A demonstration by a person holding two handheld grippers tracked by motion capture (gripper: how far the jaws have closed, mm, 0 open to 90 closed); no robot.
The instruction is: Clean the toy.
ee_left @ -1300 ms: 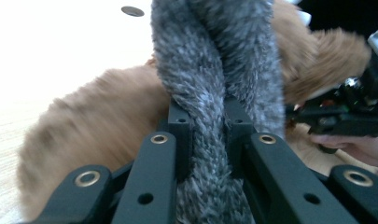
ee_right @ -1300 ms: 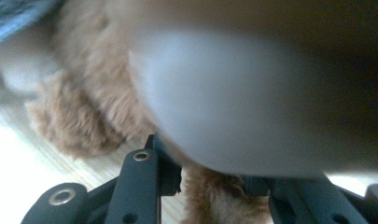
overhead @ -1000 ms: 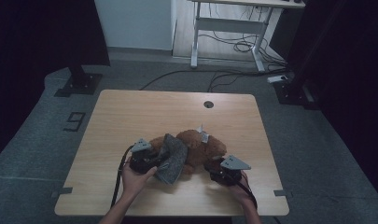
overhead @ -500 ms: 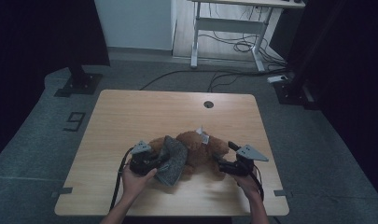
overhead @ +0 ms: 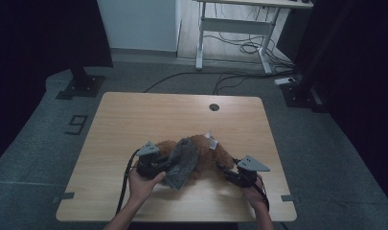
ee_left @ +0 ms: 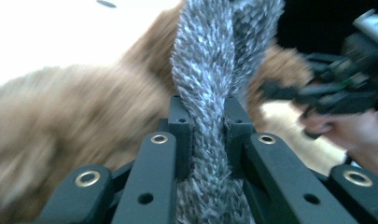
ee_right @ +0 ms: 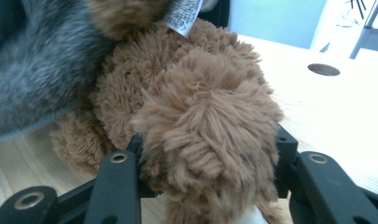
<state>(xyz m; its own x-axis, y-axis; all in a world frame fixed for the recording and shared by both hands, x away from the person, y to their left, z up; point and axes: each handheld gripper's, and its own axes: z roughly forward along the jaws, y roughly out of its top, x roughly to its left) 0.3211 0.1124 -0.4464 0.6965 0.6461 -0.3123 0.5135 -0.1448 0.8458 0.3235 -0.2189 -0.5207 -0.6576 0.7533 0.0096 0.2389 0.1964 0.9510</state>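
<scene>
A brown plush toy [overhead: 208, 154] lies on the near middle of the table [overhead: 134, 120], with a grey cloth [overhead: 182, 160] draped over its left side. The left gripper [overhead: 159, 165], at the toy's left, has its jaws closed tight on a fold of the cloth. The right gripper [overhead: 228, 171], at the toy's near right, has its jaws pressed against a fuzzy limb of the toy, gripping it between them

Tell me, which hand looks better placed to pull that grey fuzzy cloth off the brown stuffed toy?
Probably the left. The left gripper is shut on the grey cloth, while the right gripper clamps the brown toy, likely to anchor it.
</scene>
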